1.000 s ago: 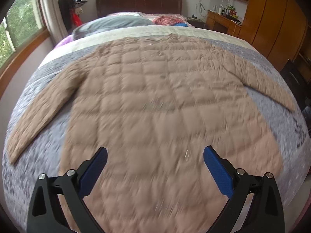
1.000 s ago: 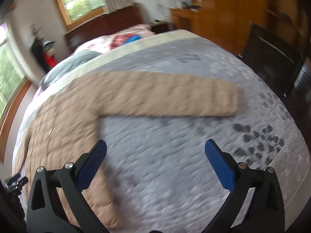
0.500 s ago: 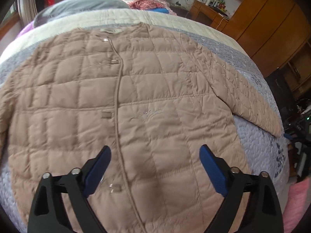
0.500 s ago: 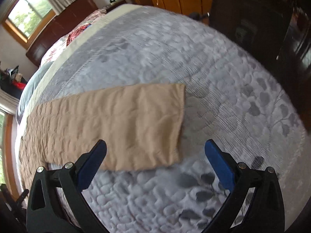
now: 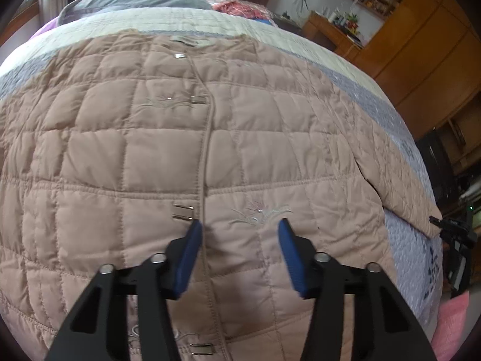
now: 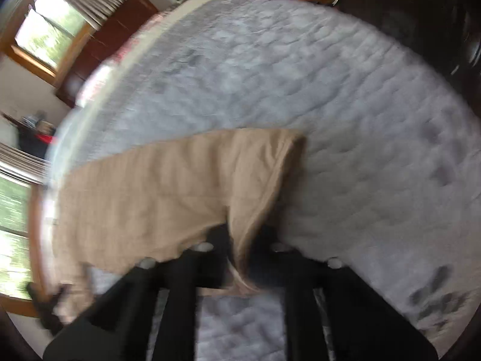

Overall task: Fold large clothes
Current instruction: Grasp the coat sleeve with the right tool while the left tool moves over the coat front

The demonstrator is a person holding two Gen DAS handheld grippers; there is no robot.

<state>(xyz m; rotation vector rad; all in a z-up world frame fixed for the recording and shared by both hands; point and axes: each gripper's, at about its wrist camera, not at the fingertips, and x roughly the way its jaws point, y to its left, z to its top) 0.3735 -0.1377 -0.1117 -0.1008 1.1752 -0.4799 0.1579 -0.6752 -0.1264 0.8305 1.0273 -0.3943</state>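
A tan quilted jacket (image 5: 168,156) lies spread front-up on the bed, its collar at the far side. My left gripper (image 5: 240,228) hovers low over the lower front, just right of the button placket (image 5: 207,138). Its blue pads (image 5: 188,255) stand half apart and the jaws are closing, with jacket fabric lying below and between them. In the right wrist view the jacket's sleeve (image 6: 168,186) stretches across the grey quilt. My right gripper (image 6: 240,240) is shut on the sleeve's cuff end, which bunches up into a ridge between the fingers.
The grey patterned bedspread (image 6: 330,90) covers the bed. Pillows and a grey duvet (image 5: 135,0) lie at the head. A wooden wardrobe (image 5: 421,60) and a desk (image 5: 333,30) stand to the right. Windows (image 6: 45,36) are on the left wall.
The left gripper came down closer to the jacket front and its jaws narrowed. The right gripper dropped onto the sleeve's cuff and shut on it, puckering the fabric.
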